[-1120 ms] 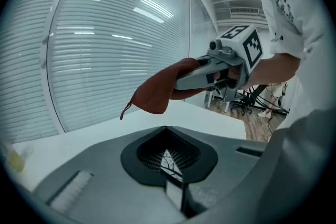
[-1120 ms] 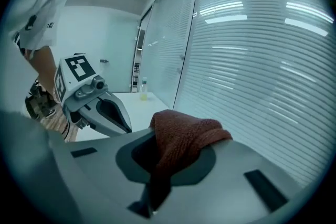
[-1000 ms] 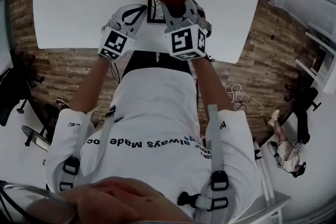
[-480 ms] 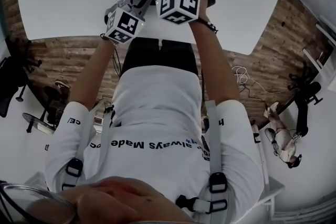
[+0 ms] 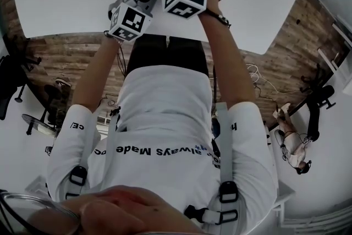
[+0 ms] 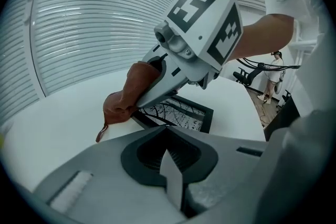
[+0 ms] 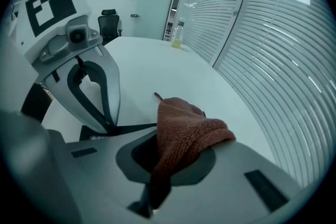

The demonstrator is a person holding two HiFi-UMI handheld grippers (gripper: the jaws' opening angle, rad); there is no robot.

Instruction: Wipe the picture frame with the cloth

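Picture frame (image 6: 181,115) largely hidden
The right gripper (image 6: 137,93) and cloth (image 6: 123,99) cover one corner of it; from the right gripper view only its dark edge shows beside the left gripper (image 7: 108,125); the head view's top edge crops the cloth.

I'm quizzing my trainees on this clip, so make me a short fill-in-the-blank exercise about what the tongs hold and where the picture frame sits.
1. The right tongs are shut on a brown ___.
2. The picture frame has a ___ border.
3. The frame lies flat on a ___ table.

Missing words, in order: cloth; black; white.
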